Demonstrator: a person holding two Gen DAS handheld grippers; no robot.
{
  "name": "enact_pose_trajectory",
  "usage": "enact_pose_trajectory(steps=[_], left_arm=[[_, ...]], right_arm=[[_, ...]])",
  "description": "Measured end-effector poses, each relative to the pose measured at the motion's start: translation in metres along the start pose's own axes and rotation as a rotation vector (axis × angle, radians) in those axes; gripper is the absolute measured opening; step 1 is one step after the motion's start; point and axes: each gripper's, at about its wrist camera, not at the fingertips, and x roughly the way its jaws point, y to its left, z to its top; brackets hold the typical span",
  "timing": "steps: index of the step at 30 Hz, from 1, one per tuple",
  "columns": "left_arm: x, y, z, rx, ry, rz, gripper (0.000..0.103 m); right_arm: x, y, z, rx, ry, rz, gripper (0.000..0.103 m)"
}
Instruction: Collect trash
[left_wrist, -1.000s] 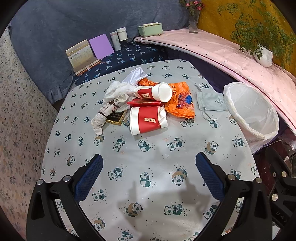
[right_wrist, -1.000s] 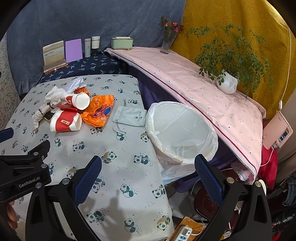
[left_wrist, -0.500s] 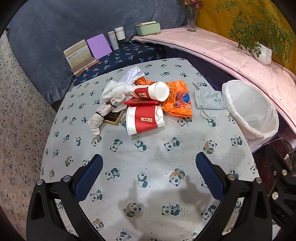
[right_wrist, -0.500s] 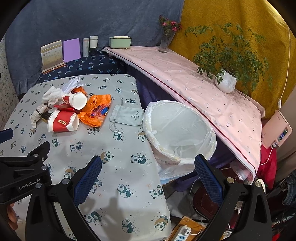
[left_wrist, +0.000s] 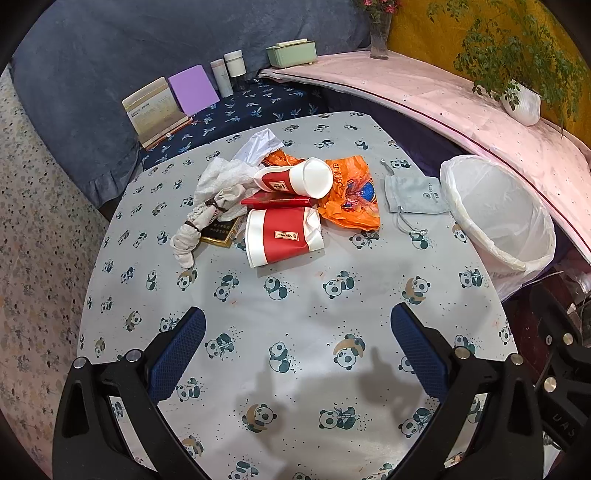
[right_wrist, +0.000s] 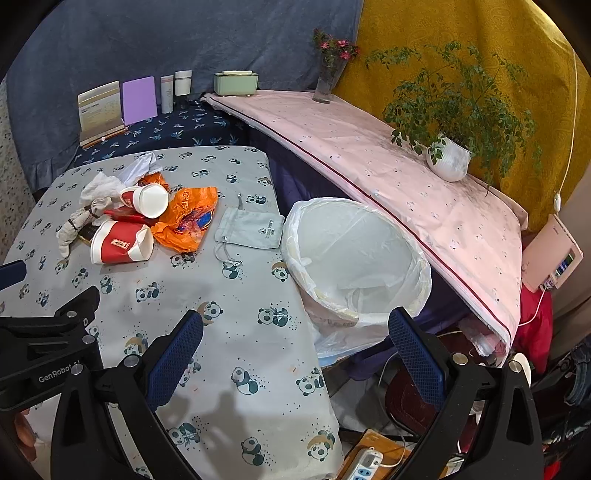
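A heap of trash lies mid-table: a crushed red-and-white paper cup (left_wrist: 282, 236) (right_wrist: 122, 242), a second cup (left_wrist: 297, 179) (right_wrist: 146, 199) on its side, an orange plastic bag (left_wrist: 351, 199) (right_wrist: 184, 218), white crumpled tissue (left_wrist: 225, 175), a rolled beige cloth (left_wrist: 199, 221) and a dark flat box (left_wrist: 219, 232). A grey drawstring pouch (left_wrist: 413, 194) (right_wrist: 251, 227) lies right of the heap. The white-lined bin (left_wrist: 498, 210) (right_wrist: 354, 258) stands off the table's right edge. My left gripper (left_wrist: 295, 343) hangs open above the near table. My right gripper (right_wrist: 295, 347) is open above the table's right edge.
The table (left_wrist: 295, 295) carries a panda-print cloth. Behind it a dark shelf holds a card stand (left_wrist: 155, 109), a purple board (left_wrist: 194, 90) and two bottles (left_wrist: 229, 72). A pink-covered ledge (right_wrist: 388, 162) with a potted plant (right_wrist: 448, 158) and a vase (right_wrist: 325, 83) runs right. A power strip (right_wrist: 364, 465) lies on the floor.
Both cameras have drawn slightly back and up, so the trash heap and bin sit a little farther away. Nothing on the table moved; both grippers stay open.
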Motion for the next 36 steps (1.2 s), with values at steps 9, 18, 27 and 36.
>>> enact_pose_trajectory(steps=[9,18,27,36], left_arm=[[0.002,0.000,0.002,-0.001,-0.045,-0.022,0.096],[0.025,0.015,0.012,-0.014,-0.091,-0.036,0.096],[0.078,0.070,0.029,-0.065,-0.083,0.011,0.096],[0.131,0.122,0.043,-0.067,-0.094,0.029,0.096]], right_arm=[[0.003,-0.004,0.002,0.029,-0.018,-0.018,0.096],[0.021,0.000,0.008,0.047,-0.035,-0.034,0.096],[0.052,0.014,0.026,0.087,-0.024,0.032,0.096],[0.091,0.037,0.049,0.072,-0.016,0.050,0.096]])
